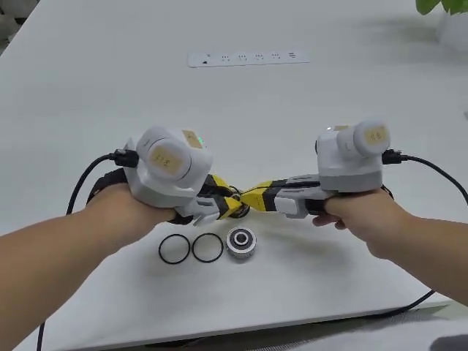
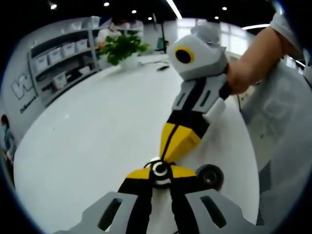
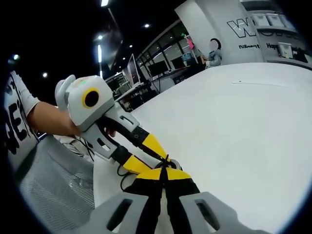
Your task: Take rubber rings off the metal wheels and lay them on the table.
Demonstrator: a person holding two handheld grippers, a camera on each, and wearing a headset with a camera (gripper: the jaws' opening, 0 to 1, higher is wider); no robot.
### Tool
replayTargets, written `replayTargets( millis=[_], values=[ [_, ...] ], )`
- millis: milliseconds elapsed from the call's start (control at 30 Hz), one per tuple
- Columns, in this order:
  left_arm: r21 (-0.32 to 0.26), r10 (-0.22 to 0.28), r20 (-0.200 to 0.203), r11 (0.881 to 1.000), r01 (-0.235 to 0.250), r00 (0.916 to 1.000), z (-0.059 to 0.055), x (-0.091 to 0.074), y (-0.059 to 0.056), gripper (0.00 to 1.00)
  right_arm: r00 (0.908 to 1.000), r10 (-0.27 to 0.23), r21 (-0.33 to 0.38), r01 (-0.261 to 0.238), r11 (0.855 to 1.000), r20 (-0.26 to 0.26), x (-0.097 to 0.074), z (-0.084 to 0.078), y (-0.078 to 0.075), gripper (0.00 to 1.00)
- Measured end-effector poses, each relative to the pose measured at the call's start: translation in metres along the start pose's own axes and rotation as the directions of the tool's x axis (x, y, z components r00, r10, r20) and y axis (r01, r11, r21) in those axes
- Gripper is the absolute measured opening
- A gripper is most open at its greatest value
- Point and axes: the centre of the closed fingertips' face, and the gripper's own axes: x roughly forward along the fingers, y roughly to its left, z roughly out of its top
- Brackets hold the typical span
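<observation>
Head view: the left gripper (image 1: 228, 208) and right gripper (image 1: 254, 199) meet tip to tip above two rubber rings (image 1: 190, 248) and a spare wheel (image 1: 241, 242) lying on the table (image 1: 292, 95). Left gripper view: its jaws clamp a held wheel (image 2: 160, 168). Right gripper view: its jaws are pressed together.

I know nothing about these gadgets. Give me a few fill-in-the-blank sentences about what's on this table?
1. ___ black rubber rings lie flat on the table.
2. In the head view, a metal wheel sits just ___ of them.
3. The left gripper clamps another ___ between its jaws; the right gripper meets it with its tips.
Missing words: two; right; wheel.
</observation>
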Motion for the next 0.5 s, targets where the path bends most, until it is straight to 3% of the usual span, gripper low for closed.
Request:
replayTargets(
  millis=[333, 500],
  values=[
    [0.018, -0.019, 0.004, 1.0, 0.019, 0.9998, -0.0007, -0.0053, -0.0031, 0.17, 0.9999, 0.006, 0.008, -0.006, 1.0, 0.011, -0.0003, 0.0043, 0.003, 0.0],
    [0.018, -0.02, 0.025, 1.0, 0.019, 0.9995, 0.0035, -0.0097, -0.0039, 0.19, 0.9998, 0.002, 0.014, -0.002, 1.0, 0.022, -0.0028, 0.0074, 0.0025, 0.0]
  ],
)
